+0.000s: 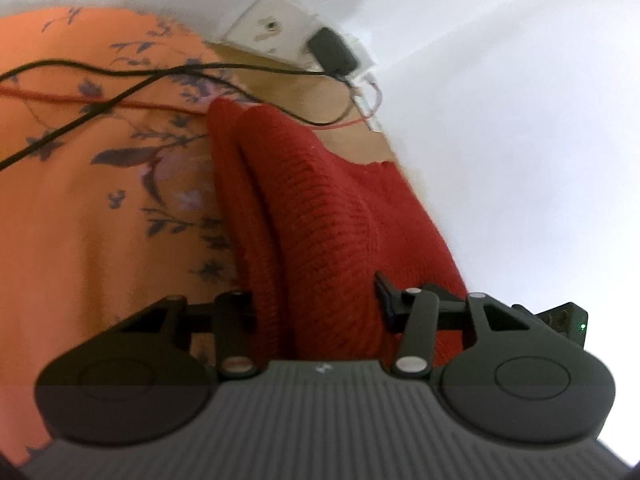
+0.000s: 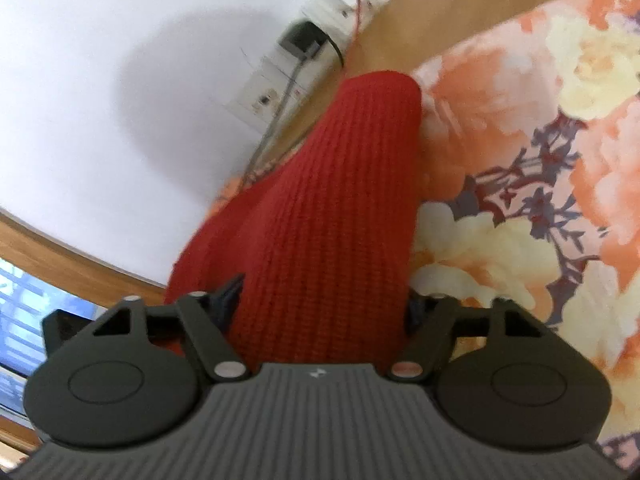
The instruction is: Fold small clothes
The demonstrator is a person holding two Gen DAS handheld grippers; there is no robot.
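A red knitted garment [image 1: 320, 216] hangs lifted between both grippers, over an orange flowered bedsheet [image 1: 80, 208]. My left gripper [image 1: 320, 300] has its jaws closed on a bunched fold of the red knit, which fills the gap between the fingers. In the right wrist view the same red garment [image 2: 328, 216] runs forward from my right gripper [image 2: 324, 304], whose jaws are also closed on the cloth. The fingertips of both grippers are mostly hidden by the fabric.
A white wall with socket plates [image 1: 272, 24] and a black plug adapter [image 1: 330, 50] lies ahead. Black and red cables [image 1: 120, 80] trail across the sheet. A wooden headboard edge [image 2: 460, 8] and a window [image 2: 24, 304] show in the right wrist view.
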